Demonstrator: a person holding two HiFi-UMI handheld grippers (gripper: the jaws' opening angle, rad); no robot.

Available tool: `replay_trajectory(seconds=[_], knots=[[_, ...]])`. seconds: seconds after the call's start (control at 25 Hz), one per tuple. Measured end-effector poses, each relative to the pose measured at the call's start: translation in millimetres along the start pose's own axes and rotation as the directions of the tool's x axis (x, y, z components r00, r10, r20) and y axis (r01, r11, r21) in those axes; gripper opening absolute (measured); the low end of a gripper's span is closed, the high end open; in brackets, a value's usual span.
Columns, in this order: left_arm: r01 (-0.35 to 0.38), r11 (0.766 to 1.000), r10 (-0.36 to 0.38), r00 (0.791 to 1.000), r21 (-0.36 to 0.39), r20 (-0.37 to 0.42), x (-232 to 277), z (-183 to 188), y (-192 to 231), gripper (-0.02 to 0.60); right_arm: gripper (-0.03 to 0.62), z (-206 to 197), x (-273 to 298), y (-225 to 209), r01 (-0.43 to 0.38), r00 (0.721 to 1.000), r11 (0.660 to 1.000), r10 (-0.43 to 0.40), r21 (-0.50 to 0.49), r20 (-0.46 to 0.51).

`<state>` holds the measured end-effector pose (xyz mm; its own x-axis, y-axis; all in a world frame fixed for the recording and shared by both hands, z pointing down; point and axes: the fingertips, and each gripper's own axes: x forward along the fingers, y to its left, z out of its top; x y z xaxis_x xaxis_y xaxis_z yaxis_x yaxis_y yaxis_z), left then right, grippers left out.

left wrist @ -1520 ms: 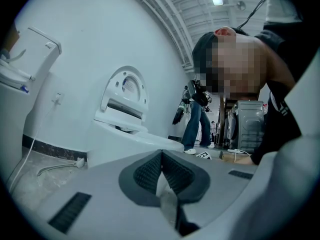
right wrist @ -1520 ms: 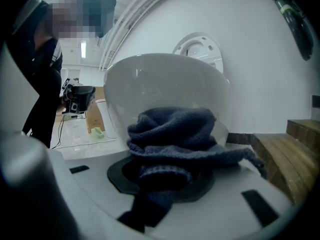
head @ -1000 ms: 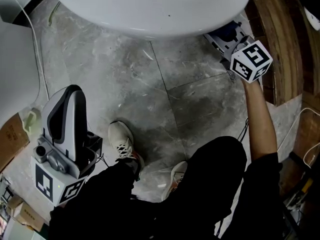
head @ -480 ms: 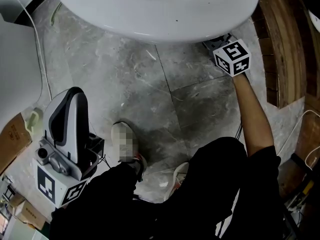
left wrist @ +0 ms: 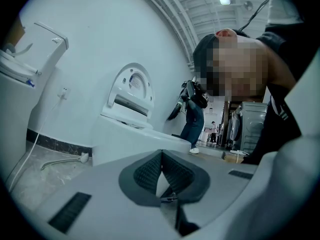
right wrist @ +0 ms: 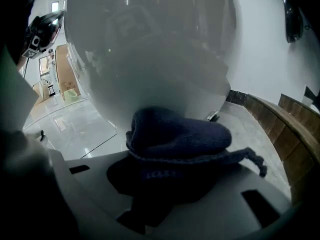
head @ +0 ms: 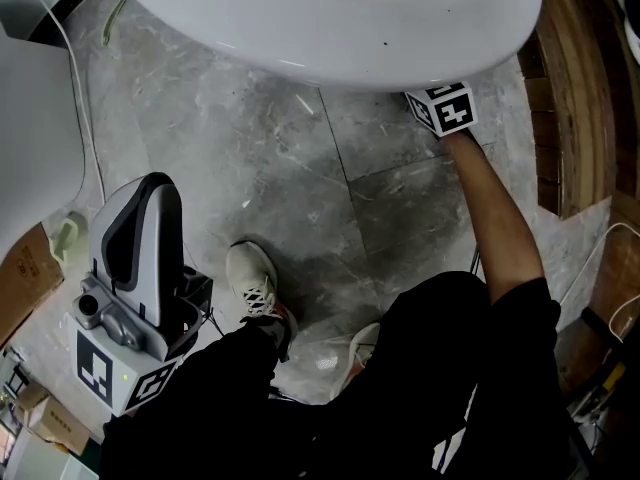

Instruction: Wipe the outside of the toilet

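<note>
Nearest, at 7 o'clock in the head view, parks the left gripper (left wrist: 161, 173) low beside the knee, jaws pressed together on nothing, looking past them to a second toilet (left wrist: 127, 109) across the room. Probably kept there simply to stay out of the way, with one tool enough for wiping. Stands with one shoe (head: 252, 280) near the middle of the grey tiled floor (head: 300, 168), legs bent, leaning in.

Further out, reaches the right forearm (head: 497, 218) towards 1 o'clock and tucks the right gripper (right wrist: 167, 181) under the overhang of the toilet (head: 330, 18), filling the top from 11 to 1 o'clock. Shows only the marker cube (head: 442, 108) from above. Clamps a dark blue knitted cloth (right wrist: 177, 139), bunched over the jaw tips, against or just short of the curved white underside; cannot tell which. Held low and angled that way, by the look of it, to bring the cloth onto the part of the bowl hidden from above by the rim. Passes close to wooden edging (head: 565, 88) at 3 o'clock.

Compared with a second ago: has slid the right gripper towards 11 o'clock, deeper under the rim, hiding the jaws and the blue cloth seen from above then. Has barely shifted the left.
</note>
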<state>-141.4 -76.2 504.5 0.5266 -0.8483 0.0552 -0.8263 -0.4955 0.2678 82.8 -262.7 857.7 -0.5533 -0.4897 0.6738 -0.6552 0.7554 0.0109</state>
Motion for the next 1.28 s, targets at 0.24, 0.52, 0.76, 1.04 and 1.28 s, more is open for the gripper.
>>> replay_trajectory(seconds=[0.24, 0.52, 0.76, 1.04, 1.28], knots=[[-0.009, 1.000, 0.009, 1.000, -0.003, 0.014, -5, 4, 4, 0.009, 0.115, -16, 13, -1, 0.013, 0.998, 1.000, -0.012, 0.011, -0.068], [-0.012, 1.000, 0.012, 1.000, 0.020, 0.028, -8, 8, 0, 0.009, 0.115, -18, 14, -1, 0.052, 0.996, 0.997, -0.047, 0.061, -0.073], [0.001, 0.999, -0.002, 1.000, 0.039, 0.031, -8, 10, -8, 0.009, 0.115, -19, -9, 0, 0.046, 0.997, 0.998, -0.044, 0.031, -0.060], [-0.031, 0.997, 0.029, 0.999, 0.070, 0.018, -11, 11, -12, 0.009, 0.115, -5, -80, 11, 0.035, 0.994, 0.995, -0.043, 0.089, 0.099], [-0.109, 0.984, 0.107, 0.994, 0.140, 0.025, -21, 21, -6, 0.009, 0.117, 12, -166, 30, 0.025, 0.974, 0.999, -0.031, 0.029, 0.226]])
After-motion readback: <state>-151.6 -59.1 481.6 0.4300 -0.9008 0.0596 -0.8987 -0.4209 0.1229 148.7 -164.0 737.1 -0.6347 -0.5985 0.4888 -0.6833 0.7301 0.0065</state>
